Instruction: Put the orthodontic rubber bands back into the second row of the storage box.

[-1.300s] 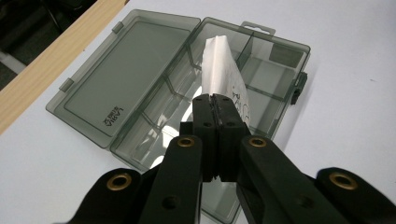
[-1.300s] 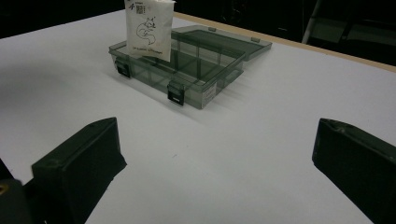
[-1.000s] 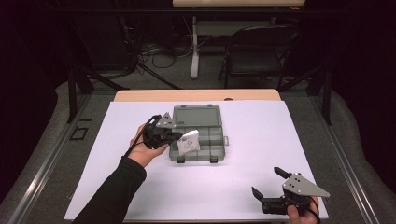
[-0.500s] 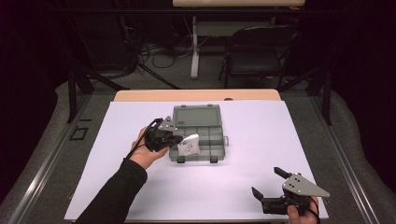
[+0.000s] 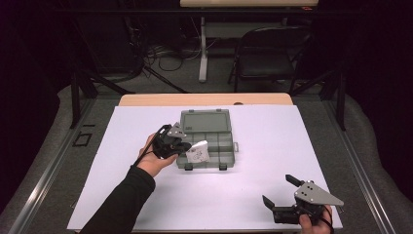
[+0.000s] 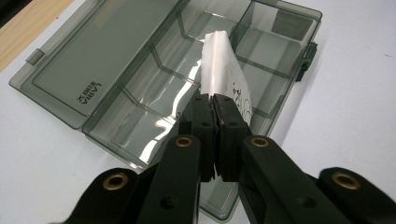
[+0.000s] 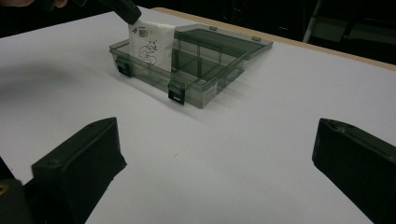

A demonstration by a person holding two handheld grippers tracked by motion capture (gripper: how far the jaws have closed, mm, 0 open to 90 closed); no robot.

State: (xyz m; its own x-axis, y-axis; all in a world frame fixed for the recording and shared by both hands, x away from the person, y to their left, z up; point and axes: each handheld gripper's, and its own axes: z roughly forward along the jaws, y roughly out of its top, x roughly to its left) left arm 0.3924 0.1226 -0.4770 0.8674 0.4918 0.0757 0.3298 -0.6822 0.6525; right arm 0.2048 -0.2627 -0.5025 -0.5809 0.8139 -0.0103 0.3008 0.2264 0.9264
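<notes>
In the high view, the left gripper hangs at the near left corner of the open smoky-grey clear plastic compartment box, pinching a small white paper packet with black printing over the box's front row. The right gripper rests well apart from the box, near the white table edge, jaws spread wide and empty.

In the left gripper view, the jaws are closed tight on the packet above the box compartments.

In the right gripper view, the packet stands upright at the box's front left corner.

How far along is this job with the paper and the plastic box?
Done: the box lies open, lid flat. In hand: the left gripper pinches the white paper above the compartments. Left: setting it inside, letting go, probably closing the lid. The right gripper waits open near the table's edge.
</notes>
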